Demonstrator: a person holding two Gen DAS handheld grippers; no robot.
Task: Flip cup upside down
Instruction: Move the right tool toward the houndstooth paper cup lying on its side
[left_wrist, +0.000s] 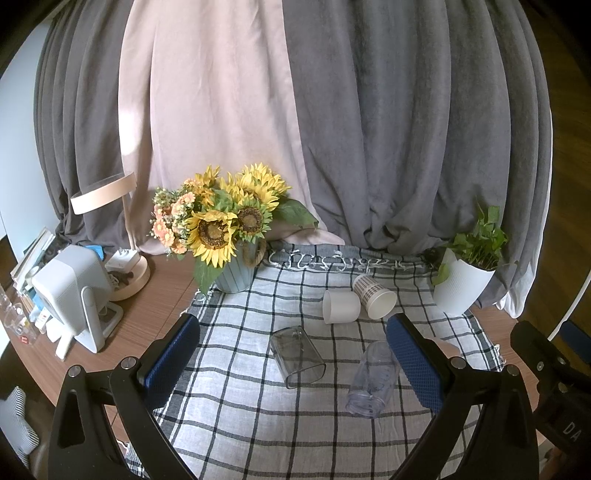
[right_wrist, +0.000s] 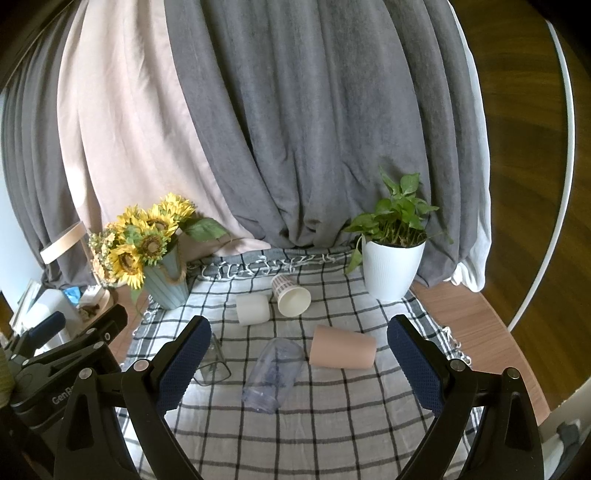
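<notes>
Five cups lie on their sides on the checked tablecloth (right_wrist: 332, 424); none stands upright or inverted. Pink cup (right_wrist: 342, 352): on its side, mouth toward the right, just beside the clear round tumbler (right_wrist: 275, 373), which lies with its mouth toward the camera. Smoky square-section cup (left_wrist: 297, 357): on its side left of the tumbler, mouth toward the camera; in the right wrist view it is partly hidden behind that gripper's left finger. Farther back, plain white cup (right_wrist: 252, 309) and patterned paper cup (right_wrist: 290, 295) lie touching or nearly so, the paper cup's mouth facing forward-right. Left gripper (left_wrist: 295, 363): fingers wide apart, nothing between the pads, held above the cloth with the smoky cup and tumbler framed between them. Right gripper (right_wrist: 299, 365): fingers likewise spread wide, holding nothing, with the tumbler and pink cup in the gap ahead. Background: sunflower bouquet (left_wrist: 225, 218) in a blue-grey ribbed pot at the cloth's back left corner, green plant in a white ribbed pot (right_wrist: 393, 264) at back right, grey and pink curtains (left_wrist: 369, 129) behind.
</notes>
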